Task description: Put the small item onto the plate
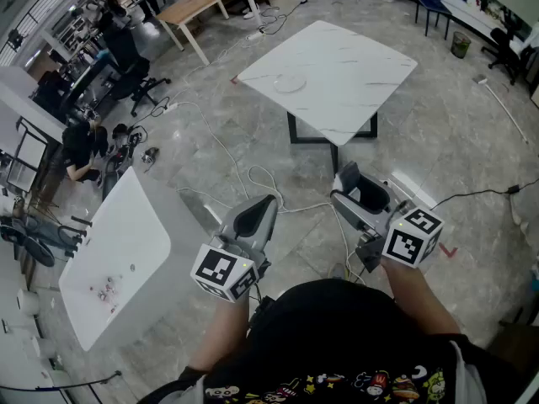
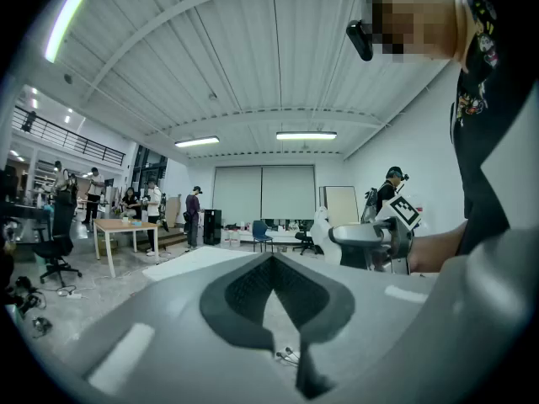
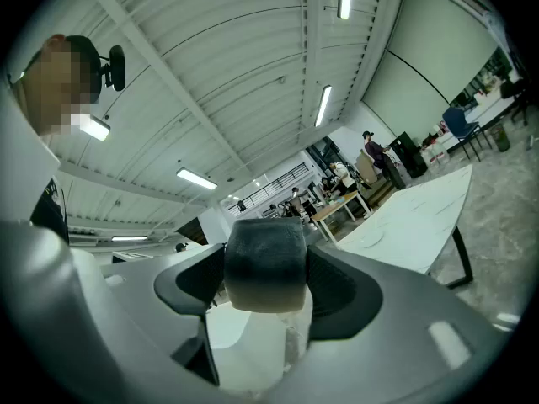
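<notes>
A small dark grey block with rounded corners [image 3: 264,263] sits clamped between the jaws of my right gripper [image 3: 264,276]. In the head view that gripper [image 1: 358,194] hangs in front of me over the floor, with the block [image 1: 373,195] dark between its fingers. My left gripper [image 1: 259,213] is beside it, jaws closed on nothing, as the left gripper view [image 2: 271,261] confirms. The round white plate [image 1: 289,82] lies on the white marble table [image 1: 354,74] some way ahead. The right gripper view also catches the plate [image 3: 371,237].
A second white table [image 1: 118,259] stands to my left with several small items [image 1: 105,291] on it. Cables [image 1: 253,179] trail across the floor between me and the marble table. A wooden table [image 1: 205,2], office chairs and people fill the back left.
</notes>
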`<state>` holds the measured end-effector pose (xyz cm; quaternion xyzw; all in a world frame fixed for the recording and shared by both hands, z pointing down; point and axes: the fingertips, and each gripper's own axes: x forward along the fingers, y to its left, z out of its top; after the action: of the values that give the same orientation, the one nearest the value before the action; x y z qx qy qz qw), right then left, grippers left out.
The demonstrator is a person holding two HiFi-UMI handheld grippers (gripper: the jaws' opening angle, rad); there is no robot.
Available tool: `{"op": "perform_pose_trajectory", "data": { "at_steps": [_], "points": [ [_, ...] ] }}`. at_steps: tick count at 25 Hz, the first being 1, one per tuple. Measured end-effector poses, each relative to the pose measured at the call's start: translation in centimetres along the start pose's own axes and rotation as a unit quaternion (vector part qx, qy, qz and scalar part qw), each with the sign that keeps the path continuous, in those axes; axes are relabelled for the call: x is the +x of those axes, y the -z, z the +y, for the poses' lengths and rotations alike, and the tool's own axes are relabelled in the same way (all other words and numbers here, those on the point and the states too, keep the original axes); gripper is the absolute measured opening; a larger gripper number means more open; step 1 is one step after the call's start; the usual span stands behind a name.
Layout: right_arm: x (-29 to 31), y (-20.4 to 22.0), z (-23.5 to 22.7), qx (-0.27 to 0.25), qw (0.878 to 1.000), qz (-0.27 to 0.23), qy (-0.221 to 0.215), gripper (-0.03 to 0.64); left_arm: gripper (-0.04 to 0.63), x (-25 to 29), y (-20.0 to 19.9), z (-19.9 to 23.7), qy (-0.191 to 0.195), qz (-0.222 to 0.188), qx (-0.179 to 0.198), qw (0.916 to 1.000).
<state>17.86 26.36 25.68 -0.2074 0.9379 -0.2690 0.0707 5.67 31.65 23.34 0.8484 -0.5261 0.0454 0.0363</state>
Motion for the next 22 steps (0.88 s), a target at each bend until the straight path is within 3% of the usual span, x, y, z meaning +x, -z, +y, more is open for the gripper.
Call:
{"op": "perform_pose_trajectory", "data": {
  "at_steps": [14, 22],
  "points": [
    [3.2, -1.3, -8.1, -0.035, 0.998, 0.032, 0.045, 0.333, 0.002, 7.1, 2.5, 3.5, -0.008, 0.027, -0.015, 0.9995],
    [4.4, -1.6, -9.3, -0.07, 0.995, 0.052, 0.05, 0.333, 0.002, 9.3, 2.7, 4.1, -0.015, 0.031, -0.022, 0.9991]
  ]
}}
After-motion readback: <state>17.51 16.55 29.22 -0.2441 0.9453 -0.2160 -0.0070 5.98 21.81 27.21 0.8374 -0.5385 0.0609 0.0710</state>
